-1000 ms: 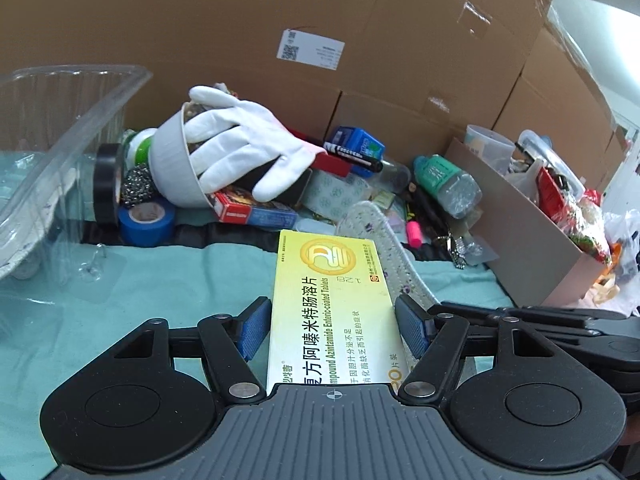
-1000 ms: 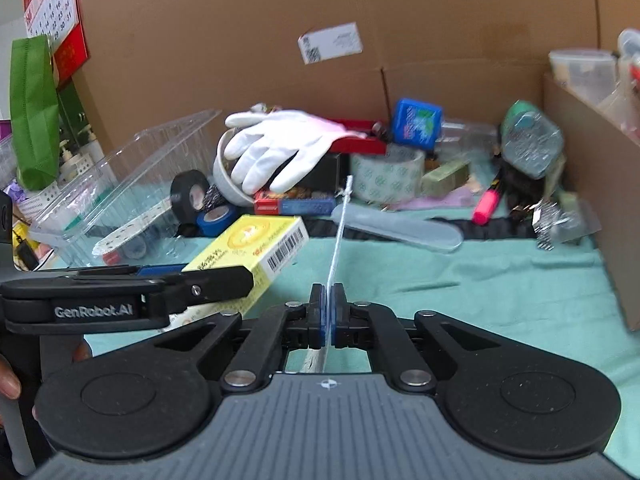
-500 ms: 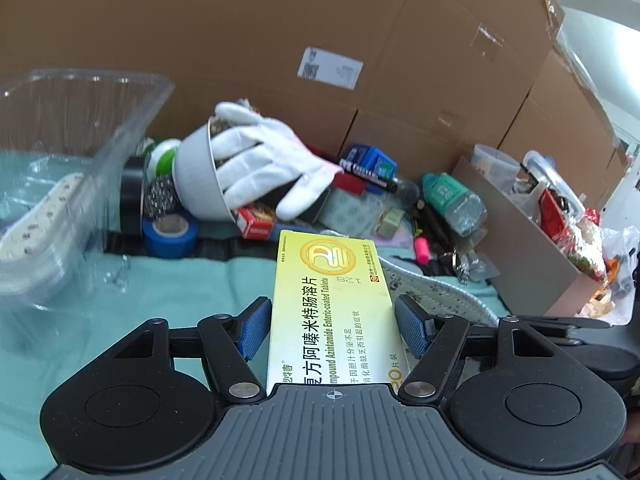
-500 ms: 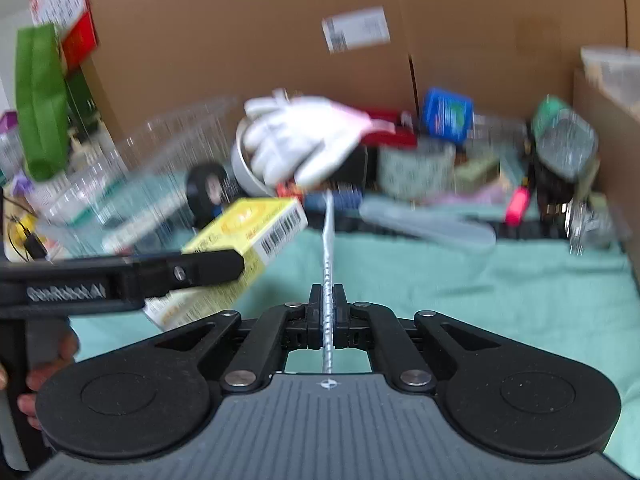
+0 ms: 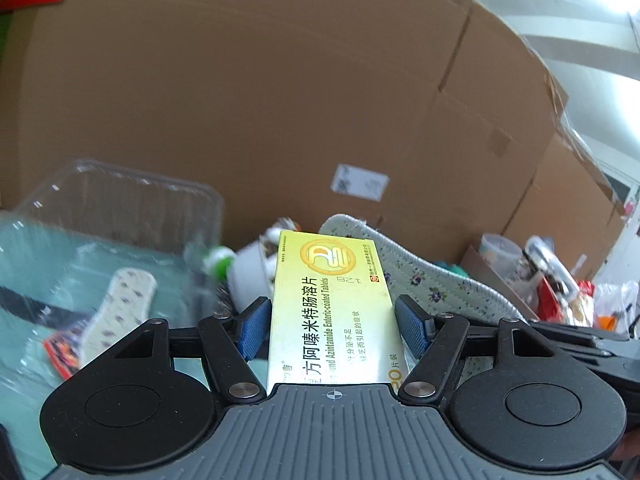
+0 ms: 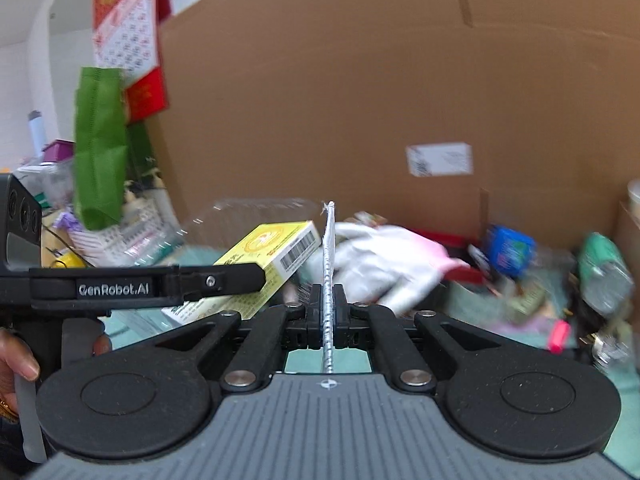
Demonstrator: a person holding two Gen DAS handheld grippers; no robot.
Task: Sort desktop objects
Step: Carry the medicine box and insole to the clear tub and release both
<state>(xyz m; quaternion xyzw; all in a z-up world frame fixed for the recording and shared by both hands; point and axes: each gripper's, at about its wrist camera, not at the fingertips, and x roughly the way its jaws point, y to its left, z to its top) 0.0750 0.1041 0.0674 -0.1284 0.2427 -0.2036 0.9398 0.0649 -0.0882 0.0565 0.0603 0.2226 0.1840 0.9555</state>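
Note:
My left gripper (image 5: 330,318) is shut on a yellow medicine box (image 5: 332,300) and holds it up in the air; the box also shows in the right wrist view (image 6: 256,268). My right gripper (image 6: 328,304) is shut on a floral insole (image 6: 329,256), seen edge-on; the same insole shows just right of the box in the left wrist view (image 5: 432,284). A clear plastic tray (image 5: 120,208) at the left holds a second insole (image 5: 116,312). A white glove (image 6: 384,256) lies on the pile beyond.
A tall cardboard wall (image 5: 280,100) stands behind. A clutter pile lies at its foot: white bowl (image 5: 252,276), blue box (image 6: 508,248), green bottle (image 6: 604,272), pink marker (image 6: 560,334). A cardboard box of goods (image 5: 540,280) is at the right. A green bag (image 6: 98,148) hangs left.
Both grippers have risen and tilted upward with their loads. The view now shows more cardboard wall, and the tray with the second insole sits closer at the left.

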